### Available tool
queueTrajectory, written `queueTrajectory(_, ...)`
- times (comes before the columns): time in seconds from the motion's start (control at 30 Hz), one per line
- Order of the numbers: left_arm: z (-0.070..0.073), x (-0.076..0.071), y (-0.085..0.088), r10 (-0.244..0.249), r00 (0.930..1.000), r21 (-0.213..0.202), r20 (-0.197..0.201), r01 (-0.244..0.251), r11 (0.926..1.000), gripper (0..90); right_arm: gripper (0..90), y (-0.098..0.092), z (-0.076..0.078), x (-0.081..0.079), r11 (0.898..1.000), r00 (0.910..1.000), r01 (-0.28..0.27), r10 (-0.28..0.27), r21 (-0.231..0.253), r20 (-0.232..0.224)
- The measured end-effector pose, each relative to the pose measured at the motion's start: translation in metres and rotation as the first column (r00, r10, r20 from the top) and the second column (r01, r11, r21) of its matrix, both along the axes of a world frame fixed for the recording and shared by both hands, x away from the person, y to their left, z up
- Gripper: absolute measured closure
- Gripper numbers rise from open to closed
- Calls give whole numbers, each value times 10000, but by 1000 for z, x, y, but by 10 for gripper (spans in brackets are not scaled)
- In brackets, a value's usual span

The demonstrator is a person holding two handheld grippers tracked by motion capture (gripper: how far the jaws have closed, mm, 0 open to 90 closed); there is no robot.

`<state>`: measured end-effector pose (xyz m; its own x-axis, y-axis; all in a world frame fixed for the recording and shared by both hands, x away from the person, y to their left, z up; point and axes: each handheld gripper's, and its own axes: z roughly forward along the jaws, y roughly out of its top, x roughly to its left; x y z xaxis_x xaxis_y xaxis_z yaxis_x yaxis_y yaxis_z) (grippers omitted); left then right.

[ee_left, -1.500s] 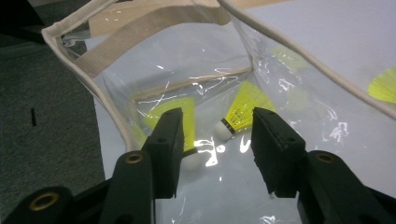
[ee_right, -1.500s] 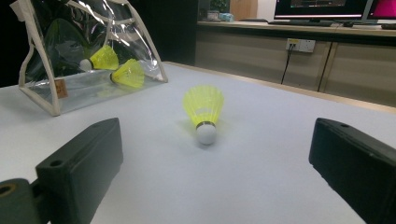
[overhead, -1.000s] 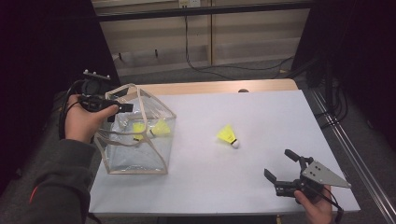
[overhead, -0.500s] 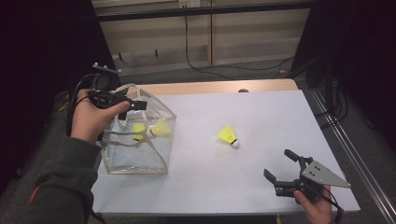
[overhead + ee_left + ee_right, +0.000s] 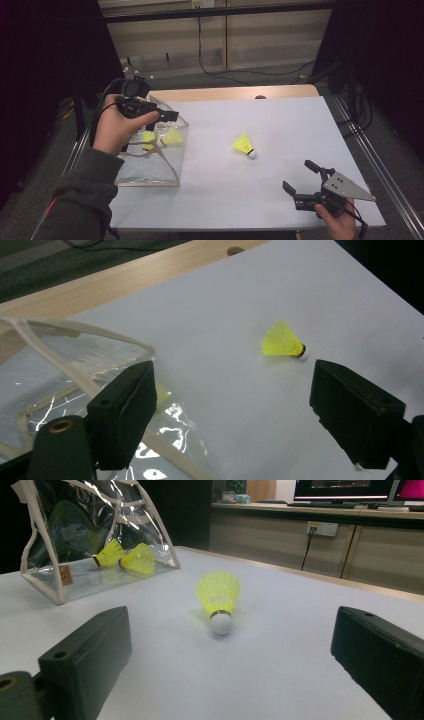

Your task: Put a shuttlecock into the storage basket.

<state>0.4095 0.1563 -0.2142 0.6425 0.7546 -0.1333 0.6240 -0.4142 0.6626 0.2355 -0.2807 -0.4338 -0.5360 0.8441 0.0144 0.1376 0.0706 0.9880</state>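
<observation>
1. Two yellow shuttlecocks (image 5: 165, 138) are lying inside a clear plastic pouch (image 5: 150, 165) that is standing at the left side of the white table (image 5: 280, 130).
2. One more yellow shuttlecock (image 5: 243, 145) is lying alone on the table near its middle, well apart from the pouch, with its white cork tip (image 5: 220, 623) pointing toward the person's side.
3. The left claw (image 5: 167, 114) is hovering over the top edge of the pouch, held in the person's left hand (image 5: 114, 131); its jaws have just been opening and are standing wide apart with nothing between them.
4. In the left gripper view the lone shuttlecock is showing between the two black jaws, farther off on the table, while the pouch's pale trim is running under the left jaw.
5. The right claw (image 5: 300, 178) is resting low near the table's near right corner, jaws spread wide and gripping nothing.
6. In the right gripper view the lone shuttlecock is lying ahead of the parted jaws, touching neither, with the pouch behind it at the left.
</observation>
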Motion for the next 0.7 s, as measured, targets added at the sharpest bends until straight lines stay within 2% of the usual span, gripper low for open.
queueTrajectory(0.23, -4, -3, -16, -291, 9996, -103, -13, 291, 9995, 188, 26, -1, 0, 0, 10000, 10000, 22, -22, 19, 5)
queueTrajectory(0.27, -4, -3, -17, -376, 9993, 0, 7, 376, 9993, 187, 26, -1, 0, 0, 10000, 10000, 20, -20, 8, 16)
queueTrajectory(0.3, -6, -4, -20, -313, 9995, -170, -28, 313, 9994, 186, 26, -1, 0, 0, 10000, 10000, 22, -22, -3, 28)
queueTrajectory(0.47, -10, -6, -29, -688, 9976, -170, -48, 687, 9975, 181, 26, 0, 0, 0, 10000, 10000, 10, -10, -16, 12)
queueTrajectory(0.7, -18, -8, -40, -914, 9957, -269, -174, 909, 9955, 179, 26, 0, 0, 0, 10000, 10000, 16, -16, 2, 22)
